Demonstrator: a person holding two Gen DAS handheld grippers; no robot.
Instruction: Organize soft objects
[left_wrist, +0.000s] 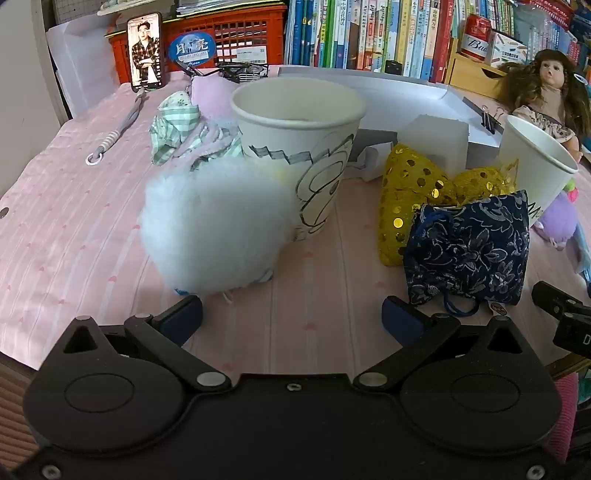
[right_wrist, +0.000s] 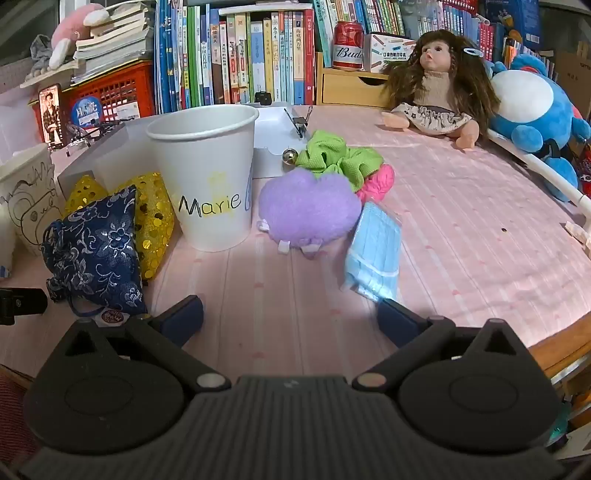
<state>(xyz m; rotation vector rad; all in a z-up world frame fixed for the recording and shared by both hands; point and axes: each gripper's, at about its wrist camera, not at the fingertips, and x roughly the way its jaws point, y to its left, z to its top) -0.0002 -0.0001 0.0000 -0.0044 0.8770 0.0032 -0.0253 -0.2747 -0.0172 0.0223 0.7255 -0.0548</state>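
My left gripper (left_wrist: 291, 317) is open and empty above the pink cloth. A white fluffy pompom (left_wrist: 214, 225) lies just ahead on its left, against a paper cup with black drawings (left_wrist: 299, 140). A navy floral pouch (left_wrist: 469, 251) and a gold sequin pouch (left_wrist: 406, 199) lie on its right. My right gripper (right_wrist: 290, 317) is open and empty. Ahead of it stand the "Marie" cup (right_wrist: 207, 177), a purple plush (right_wrist: 308, 208), a blue face mask (right_wrist: 375, 254), a green scrunchie (right_wrist: 338, 157) and a pink scrunchie (right_wrist: 378, 182). The navy pouch (right_wrist: 96, 251) sits left.
A green checked cloth (left_wrist: 177, 129) lies behind the pompom. A white tray (left_wrist: 406, 99) sits behind the cups. A phone (left_wrist: 144, 51), red crate (left_wrist: 236, 37), books, a doll (right_wrist: 439, 81) and a blue plush (right_wrist: 535, 114) line the back. The table edge (right_wrist: 561, 347) is at right.
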